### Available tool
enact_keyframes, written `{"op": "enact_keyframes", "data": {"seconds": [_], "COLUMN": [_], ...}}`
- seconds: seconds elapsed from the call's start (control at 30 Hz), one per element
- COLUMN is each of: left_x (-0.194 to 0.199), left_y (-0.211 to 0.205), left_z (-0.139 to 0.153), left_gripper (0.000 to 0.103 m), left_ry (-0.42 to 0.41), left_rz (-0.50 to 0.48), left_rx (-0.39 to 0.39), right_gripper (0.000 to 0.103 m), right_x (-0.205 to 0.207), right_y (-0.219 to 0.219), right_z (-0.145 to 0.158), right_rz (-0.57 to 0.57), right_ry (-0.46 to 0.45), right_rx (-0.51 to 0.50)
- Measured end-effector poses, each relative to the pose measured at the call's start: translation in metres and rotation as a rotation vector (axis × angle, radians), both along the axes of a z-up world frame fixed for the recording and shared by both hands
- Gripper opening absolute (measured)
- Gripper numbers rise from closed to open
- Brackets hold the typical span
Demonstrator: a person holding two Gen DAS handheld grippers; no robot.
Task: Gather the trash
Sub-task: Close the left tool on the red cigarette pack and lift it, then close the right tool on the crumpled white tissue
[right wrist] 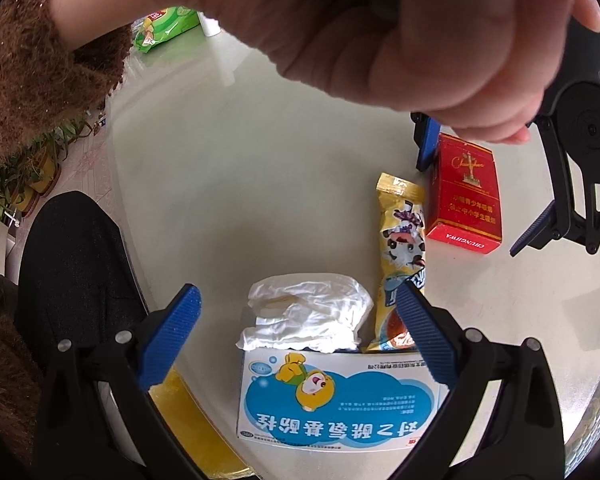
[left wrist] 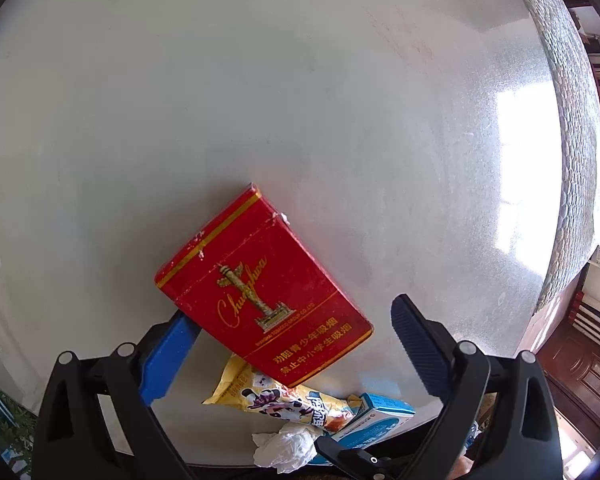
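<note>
Left gripper (left wrist: 296,344) spread wide astride the red cigarette pack (left wrist: 260,288) on the tabletop (left wrist: 260,100); I judge it light, stiff, crushable; I'd pinch its long sides; right gripper (right wrist: 296,316) wide, empty

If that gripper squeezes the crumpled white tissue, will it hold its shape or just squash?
The crumpled white tissue would probably squash flat: its soft folds and loose edges suggest thin paper. It looks very light, so a push would likely slide it across the glossy table. It shouldn't roll or break.
</note>
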State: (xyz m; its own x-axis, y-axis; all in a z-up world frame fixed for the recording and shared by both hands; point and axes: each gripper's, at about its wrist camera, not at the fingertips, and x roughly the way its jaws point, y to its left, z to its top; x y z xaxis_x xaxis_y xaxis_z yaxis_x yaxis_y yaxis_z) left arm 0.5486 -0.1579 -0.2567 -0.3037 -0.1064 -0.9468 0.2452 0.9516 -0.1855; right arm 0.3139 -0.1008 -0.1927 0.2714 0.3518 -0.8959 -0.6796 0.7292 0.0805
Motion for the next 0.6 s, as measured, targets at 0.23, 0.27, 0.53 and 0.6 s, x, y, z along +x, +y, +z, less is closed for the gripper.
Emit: {"op": "enact_keyframes", "data": {"seconds": [0.23,0.27,0.53,0.6], "left_x": [0.02,0.021,0.003,0.003], "left_y": [-0.009,-0.011,-0.027,-0.031], "left_z": [-0.005,-0.004,-0.009,-0.011], "left_gripper": [0.092,0.092,0.092,0.091], "left_ry": [-0.003,-0.002,-0.016,-0.012], "left_rz": [0.004,0.008,-0.019,-0.017], "left_rx": [0.026,0.03,0.08,0.087], "right_gripper": [0.096,0.094,0.087,0.079], "right_x": [-0.01,-0.011,-0.009,-0.008], "right_y": [0.003,0.006,0.012,0.013], "right_z": [-0.017,-0.02,-0.027,-0.027], "right_rz": [0.01,0.009,-0.006,-0.01], "right_ry": [-0.028,-0.031,-0.008,-0.011], "right_rx": [-0.021,-0.035,-0.036,-0.045]}}
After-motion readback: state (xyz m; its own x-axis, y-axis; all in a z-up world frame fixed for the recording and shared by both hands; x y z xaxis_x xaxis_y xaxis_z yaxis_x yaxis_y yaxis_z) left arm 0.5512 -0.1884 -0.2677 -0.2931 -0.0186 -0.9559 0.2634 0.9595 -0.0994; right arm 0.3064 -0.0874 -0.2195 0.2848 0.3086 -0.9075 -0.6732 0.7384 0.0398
